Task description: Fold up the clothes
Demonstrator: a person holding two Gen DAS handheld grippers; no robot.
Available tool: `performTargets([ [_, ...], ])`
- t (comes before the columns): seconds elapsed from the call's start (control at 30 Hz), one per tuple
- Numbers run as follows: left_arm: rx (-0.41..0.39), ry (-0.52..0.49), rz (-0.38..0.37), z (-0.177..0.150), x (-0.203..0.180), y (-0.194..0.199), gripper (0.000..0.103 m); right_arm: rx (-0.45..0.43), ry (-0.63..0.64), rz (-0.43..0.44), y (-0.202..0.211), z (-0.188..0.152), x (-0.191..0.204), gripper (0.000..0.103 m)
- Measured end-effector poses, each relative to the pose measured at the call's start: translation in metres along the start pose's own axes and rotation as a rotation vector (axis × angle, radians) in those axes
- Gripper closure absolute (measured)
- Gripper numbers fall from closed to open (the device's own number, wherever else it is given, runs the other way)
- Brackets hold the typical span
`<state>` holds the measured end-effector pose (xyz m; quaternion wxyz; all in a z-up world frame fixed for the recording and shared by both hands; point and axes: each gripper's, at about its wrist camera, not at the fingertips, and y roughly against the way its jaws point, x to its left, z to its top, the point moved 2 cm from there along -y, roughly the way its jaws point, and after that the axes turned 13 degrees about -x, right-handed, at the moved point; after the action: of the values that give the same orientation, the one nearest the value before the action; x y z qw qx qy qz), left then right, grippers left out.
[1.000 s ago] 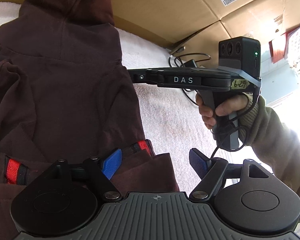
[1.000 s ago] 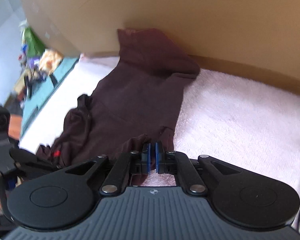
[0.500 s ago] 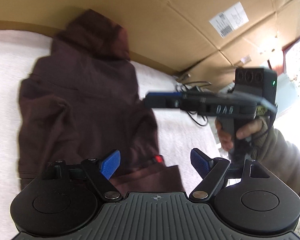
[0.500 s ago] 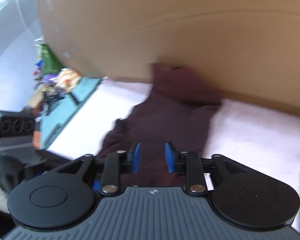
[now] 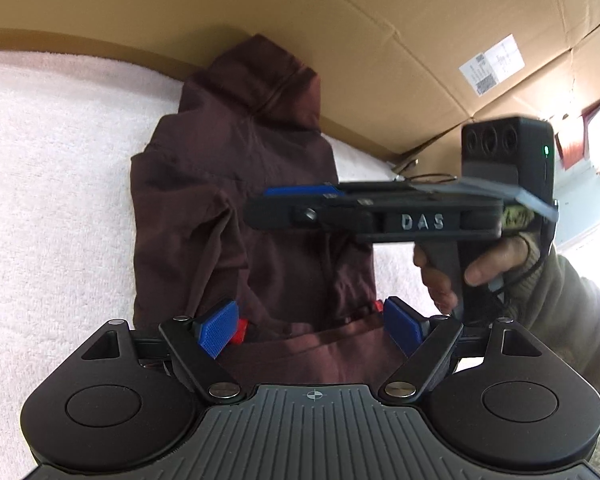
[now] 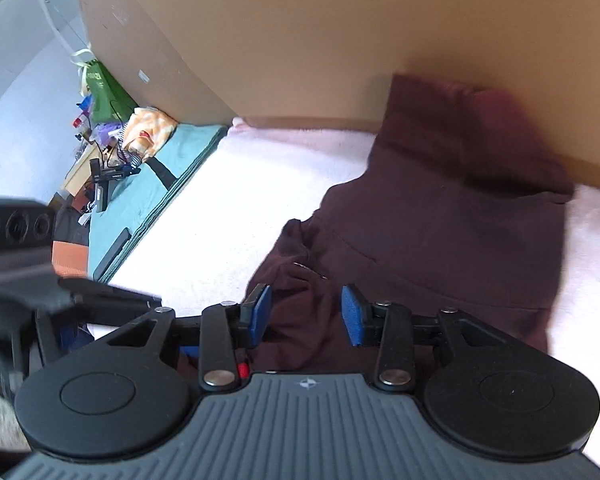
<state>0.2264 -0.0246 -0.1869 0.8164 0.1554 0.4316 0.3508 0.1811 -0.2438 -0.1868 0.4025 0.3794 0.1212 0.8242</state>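
A dark maroon hooded garment (image 5: 236,216) lies partly folded on the pale pink blanket (image 5: 52,184), its hood against the cardboard wall. Small red trim (image 5: 242,330) shows at its near hem. My left gripper (image 5: 312,330) hovers open over that hem, nothing between its blue pads. In the left wrist view my right gripper (image 5: 300,196) reaches in from the right above the garment, held by a hand (image 5: 452,272). In the right wrist view the same gripper (image 6: 306,314) has its jaws opening, with the maroon cloth (image 6: 440,232) lying below and none of it pinched.
A tall cardboard wall (image 5: 260,28) closes off the far side of the blanket. A black cable (image 5: 428,178) lies by the wall at the right. A teal mat (image 6: 152,200) with clutter borders the blanket's left edge in the right wrist view.
My right gripper went from shut to open and let the cloth go, pulling back and upward. My left gripper drew back, so the whole garment now shows smaller and farther away.
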Motion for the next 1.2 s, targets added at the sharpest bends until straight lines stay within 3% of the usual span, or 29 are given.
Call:
performTargets([
  [0.07,0.001,0.009,-0.008,-0.003,0.003,0.000,0.014,0.013,0.005,-0.007,-0.012,0.001,0.004,0.046],
  [0.23,0.005,0.020,-0.038,-0.005,0.007,0.007,0.014,0.074,0.077,-0.085,-0.035,-0.002,0.007,0.049],
  [0.27,0.008,0.017,-0.043,-0.006,0.008,0.008,0.014,0.093,0.073,-0.101,-0.038,-0.004,0.006,0.055],
  [0.3,0.010,0.018,-0.046,-0.006,0.009,0.010,0.014,0.111,0.062,-0.105,-0.038,-0.004,0.005,0.086],
  [0.33,0.012,0.021,-0.048,-0.006,0.010,0.011,0.013,0.119,0.052,-0.114,-0.036,-0.004,0.005,0.100],
  [0.53,0.015,0.058,-0.059,-0.007,0.019,0.015,0.013,0.112,-0.042,-0.244,-0.033,-0.005,0.000,0.098],
  [0.6,0.013,0.060,-0.059,-0.006,0.020,0.017,0.013,0.104,-0.084,-0.265,-0.037,-0.006,-0.003,0.085],
  [0.7,0.000,0.060,-0.064,-0.005,0.022,0.023,0.013,0.023,-0.106,-0.264,-0.026,-0.001,0.001,0.066],
  [0.73,-0.005,0.061,-0.063,-0.005,0.022,0.026,0.013,-0.011,-0.107,-0.263,-0.020,0.001,0.003,0.065],
  [0.8,-0.013,0.070,-0.063,-0.005,0.025,0.030,0.013,-0.058,-0.113,-0.245,-0.006,0.004,0.003,0.065],
  [0.87,-0.014,0.078,-0.064,-0.005,0.026,0.032,0.012,-0.040,-0.071,-0.223,0.002,0.001,0.005,0.066],
  [0.93,-0.012,0.084,-0.066,-0.005,0.028,0.032,0.012,0.022,-0.005,-0.198,0.001,-0.006,0.010,0.081],
  [1.03,-0.009,0.084,-0.070,-0.005,0.026,0.030,0.012,0.084,0.005,-0.159,-0.008,-0.016,0.017,0.082],
  [1.2,-0.003,0.060,-0.076,-0.007,0.019,0.033,0.012,0.080,-0.032,-0.189,-0.027,-0.021,0.022,0.080],
])
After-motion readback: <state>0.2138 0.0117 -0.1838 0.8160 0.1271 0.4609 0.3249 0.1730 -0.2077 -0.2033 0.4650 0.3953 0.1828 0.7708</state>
